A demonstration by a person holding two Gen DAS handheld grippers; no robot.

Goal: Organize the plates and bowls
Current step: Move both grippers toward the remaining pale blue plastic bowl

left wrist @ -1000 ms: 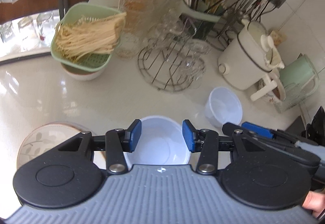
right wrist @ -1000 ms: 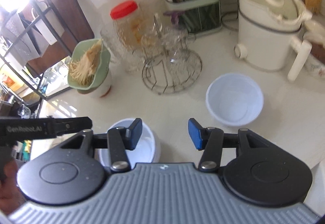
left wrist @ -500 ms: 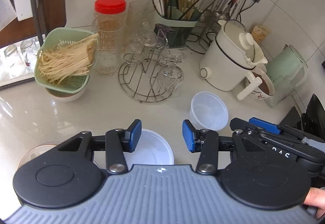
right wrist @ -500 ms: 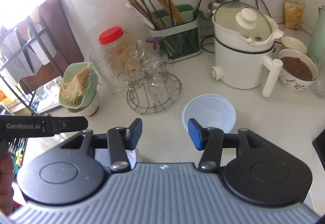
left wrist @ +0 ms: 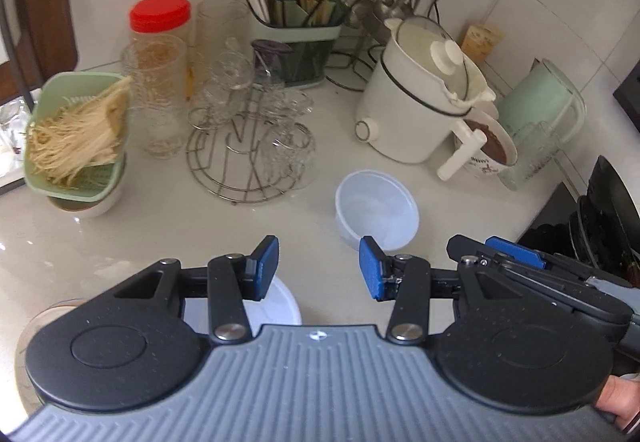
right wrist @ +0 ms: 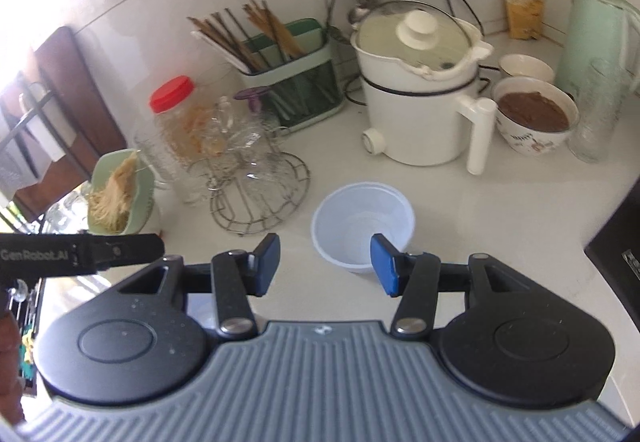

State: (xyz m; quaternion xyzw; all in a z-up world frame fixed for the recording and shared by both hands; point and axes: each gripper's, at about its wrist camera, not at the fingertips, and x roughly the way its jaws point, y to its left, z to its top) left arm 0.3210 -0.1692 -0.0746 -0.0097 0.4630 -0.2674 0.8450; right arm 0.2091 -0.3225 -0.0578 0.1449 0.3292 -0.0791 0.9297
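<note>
A white plastic bowl [left wrist: 376, 207] stands on the white counter, also in the right wrist view [right wrist: 362, 226], just beyond the right gripper's right finger. A second white bowl [left wrist: 274, 306] sits mostly hidden under my left gripper [left wrist: 318, 268], which is open and empty above the counter. A patterned plate's rim [left wrist: 40, 326] peeks out at the lower left. My right gripper [right wrist: 325, 265] is open and empty; it shows in the left wrist view [left wrist: 516, 254] at the right.
A wire rack of glasses [left wrist: 248, 149], a green colander of noodles [left wrist: 76, 137], a red-lidded jar [left wrist: 160, 41], a utensil holder [left wrist: 300, 41], a white electric pot [left wrist: 424, 97], a bowl of brown food [right wrist: 534, 113] and a green kettle [right wrist: 596, 41] crowd the back of the counter. A dark stove [left wrist: 600, 217] lies at the right.
Both grippers have drawn back and risen from the counter. The bowls now appear smaller and lower in view. Both stay open.
</note>
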